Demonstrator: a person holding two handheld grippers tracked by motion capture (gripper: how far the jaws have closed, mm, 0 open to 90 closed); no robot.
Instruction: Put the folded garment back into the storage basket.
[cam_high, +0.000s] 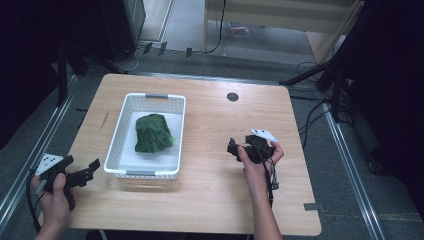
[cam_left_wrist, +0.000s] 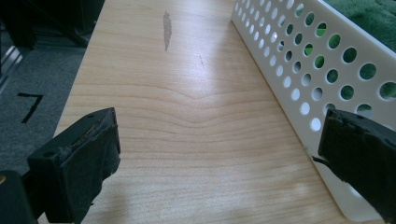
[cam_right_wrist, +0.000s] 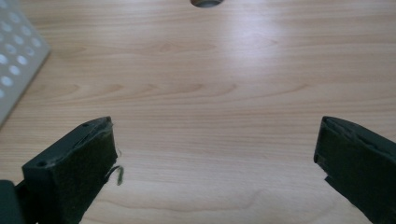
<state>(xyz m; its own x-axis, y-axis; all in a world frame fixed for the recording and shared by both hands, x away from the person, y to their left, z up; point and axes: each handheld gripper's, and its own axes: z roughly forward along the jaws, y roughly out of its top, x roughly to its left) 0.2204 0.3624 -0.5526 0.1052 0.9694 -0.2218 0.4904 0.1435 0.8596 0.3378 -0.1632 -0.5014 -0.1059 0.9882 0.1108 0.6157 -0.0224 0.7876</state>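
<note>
High view: we see the basket on the left half of the table, with the green cloth bunched inside it, about mid-floor, clear of the rim. Left gripper sits off the basket's near-left corner, jaws apart, holding nothing, pointed toward the basket wall. Right gripper hovers over bare table, well apart from the basket on its right side, also empty. A round grommet hole lies near the far table edge. Left gripper view: the left gripper has its jaws wide apart over wood grain; the perforated basket wall runs just beside the right jaw, and the cloth shows green over the rim and through the holes. Right gripper view: right gripper spread wide, nothing between the jaws; a green thread seems to cling to the left pad, and a corner of the basket lies at far left. Risk, our judgement: the left jaw is close to the wall, so a forward move could nudge or slide the light basket; a shallow pinch on the bunched cloth could lift only a fold and drag it over the rim. No brand, label or legible writing on the basket, cloth or table.
</note>
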